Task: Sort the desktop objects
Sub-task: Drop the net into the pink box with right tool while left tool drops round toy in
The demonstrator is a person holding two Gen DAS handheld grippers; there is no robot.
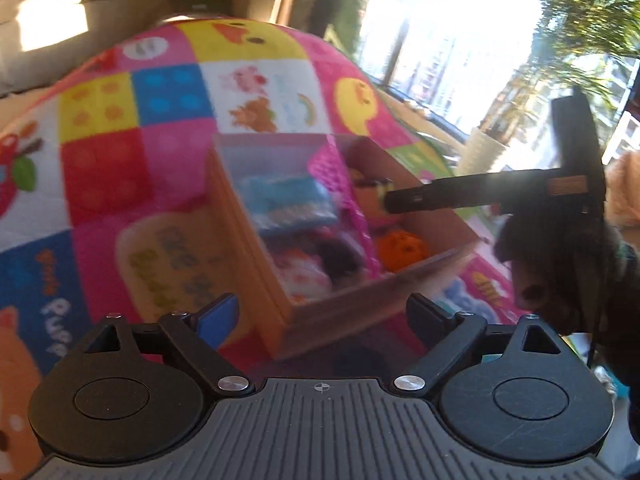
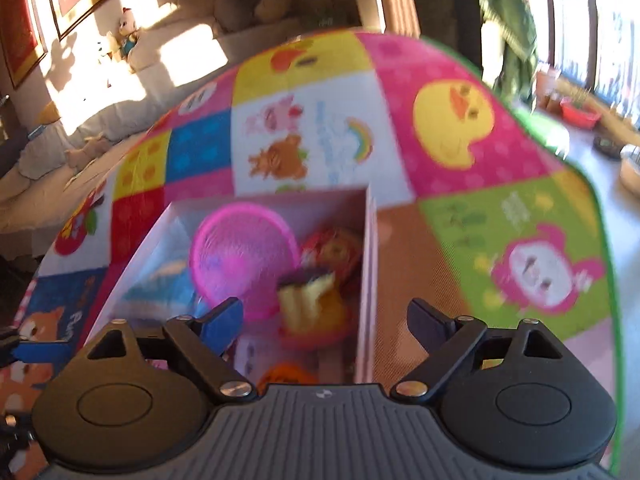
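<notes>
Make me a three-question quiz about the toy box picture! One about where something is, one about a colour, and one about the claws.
1. Where is the round basket?
A. inside the box
B. on the mat beside the box
C. held in a claw

2. What colour is the round basket?
A. green
B. pink
C. black

3. How is the right claw set?
A. shut on a toy
B. shut with nothing in it
C. open with nothing gripped

Answers:
1. A, because it lies within the walls of the box, next to the other toys.
2. B, because its rim and mesh look bright pink in the right wrist view.
3. C, because its two fingers stand wide apart above the box and press on nothing; the left claw looks the same.
</notes>
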